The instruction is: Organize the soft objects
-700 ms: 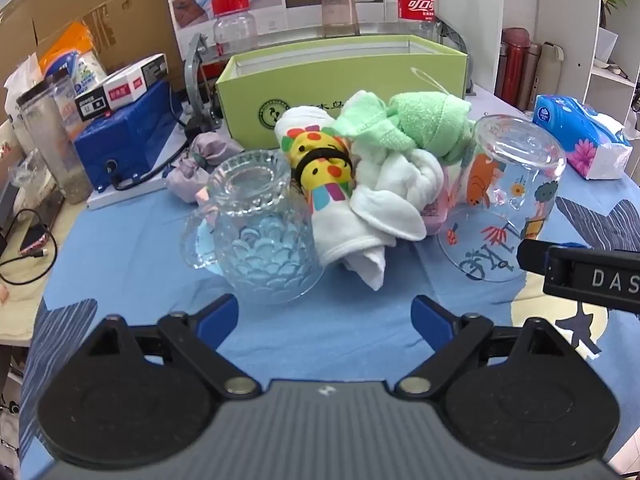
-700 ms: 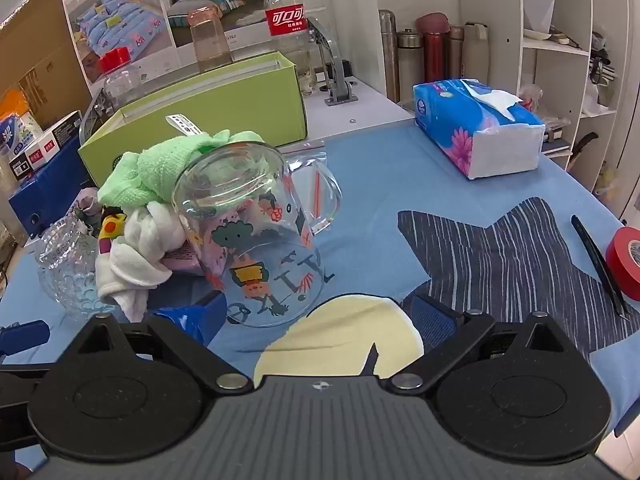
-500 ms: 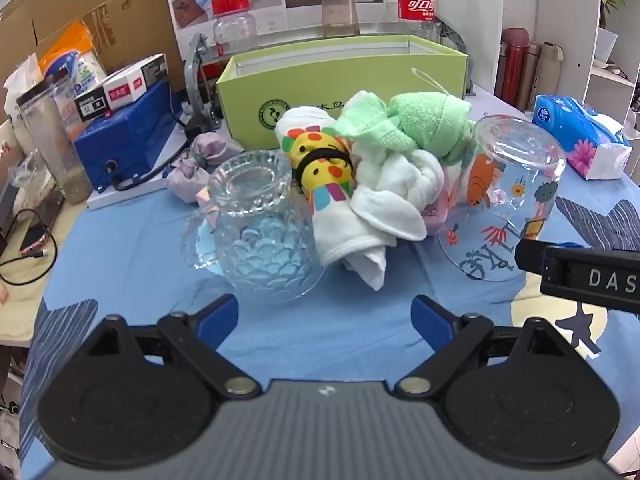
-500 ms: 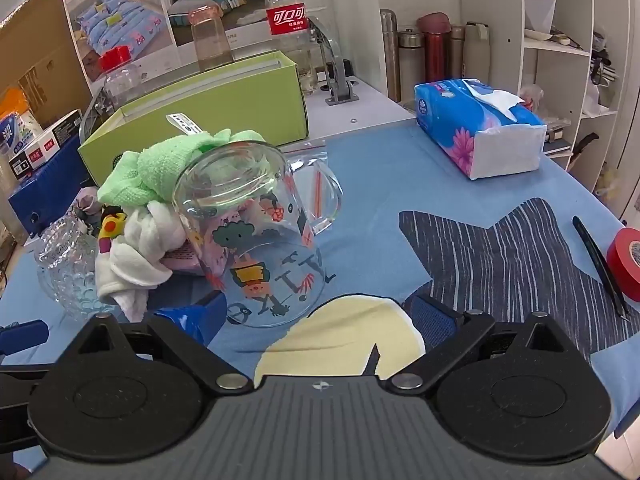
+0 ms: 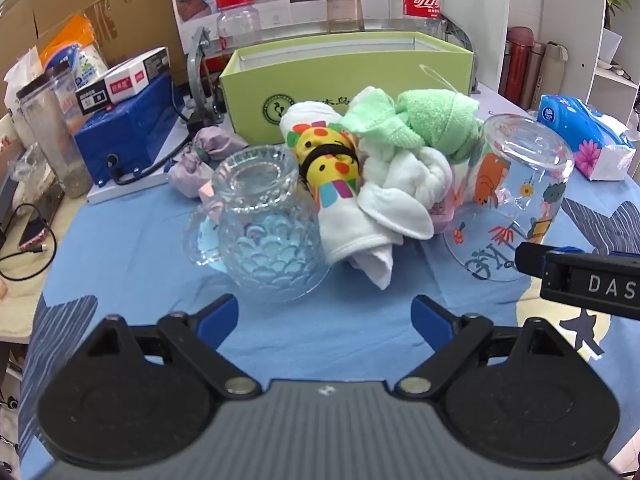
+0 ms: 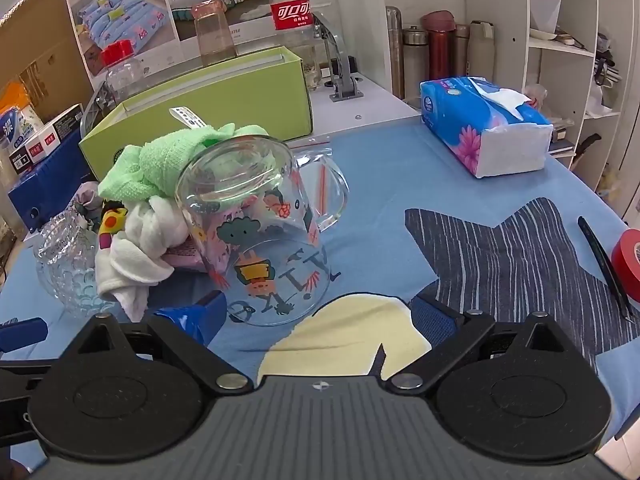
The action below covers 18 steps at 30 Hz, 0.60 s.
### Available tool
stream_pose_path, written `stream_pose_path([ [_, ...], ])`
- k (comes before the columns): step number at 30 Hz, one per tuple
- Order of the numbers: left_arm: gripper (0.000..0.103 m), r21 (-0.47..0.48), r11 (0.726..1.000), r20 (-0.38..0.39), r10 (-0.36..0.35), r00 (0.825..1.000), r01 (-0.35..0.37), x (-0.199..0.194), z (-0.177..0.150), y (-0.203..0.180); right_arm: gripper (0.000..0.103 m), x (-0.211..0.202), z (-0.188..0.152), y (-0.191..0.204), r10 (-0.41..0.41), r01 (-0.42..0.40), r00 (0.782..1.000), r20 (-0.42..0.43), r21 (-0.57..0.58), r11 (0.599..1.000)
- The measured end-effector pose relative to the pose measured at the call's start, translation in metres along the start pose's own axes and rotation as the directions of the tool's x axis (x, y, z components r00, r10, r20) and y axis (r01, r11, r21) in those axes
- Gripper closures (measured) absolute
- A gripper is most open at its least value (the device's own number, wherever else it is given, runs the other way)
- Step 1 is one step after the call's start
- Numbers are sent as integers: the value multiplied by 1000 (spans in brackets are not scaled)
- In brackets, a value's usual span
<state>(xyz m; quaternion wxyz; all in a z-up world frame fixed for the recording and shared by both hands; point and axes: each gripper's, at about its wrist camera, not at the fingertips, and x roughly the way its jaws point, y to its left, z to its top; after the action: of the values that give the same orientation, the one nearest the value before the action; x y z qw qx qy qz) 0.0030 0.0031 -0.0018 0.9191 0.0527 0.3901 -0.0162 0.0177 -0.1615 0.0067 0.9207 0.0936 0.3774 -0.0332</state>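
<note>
A heap of soft cloths (image 5: 384,168) is piled on the blue tablecloth (image 5: 132,248), directly in front of the green box (image 5: 348,84). Against the heap's left side an upturned textured glass mug (image 5: 264,236) is set, against its right side an upturned printed glass mug (image 6: 260,232). The left gripper (image 5: 325,314) is held with jaws wide apart and nothing between them, near the heap. The right gripper (image 6: 320,316) is likewise spread and empty, just before the printed mug.
</note>
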Motion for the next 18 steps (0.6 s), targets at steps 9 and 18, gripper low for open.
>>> stream_pose_path([
  [9,11,4,1000,-12,-2,1000,2,3,0,-1,16,2,0,-1,-3,3,1000,-8,0,1000],
  [18,11,2,1000,-16,-5,1000,5,3,1,-2,16,3,-2,-1,-3,3,1000,-11,0,1000],
])
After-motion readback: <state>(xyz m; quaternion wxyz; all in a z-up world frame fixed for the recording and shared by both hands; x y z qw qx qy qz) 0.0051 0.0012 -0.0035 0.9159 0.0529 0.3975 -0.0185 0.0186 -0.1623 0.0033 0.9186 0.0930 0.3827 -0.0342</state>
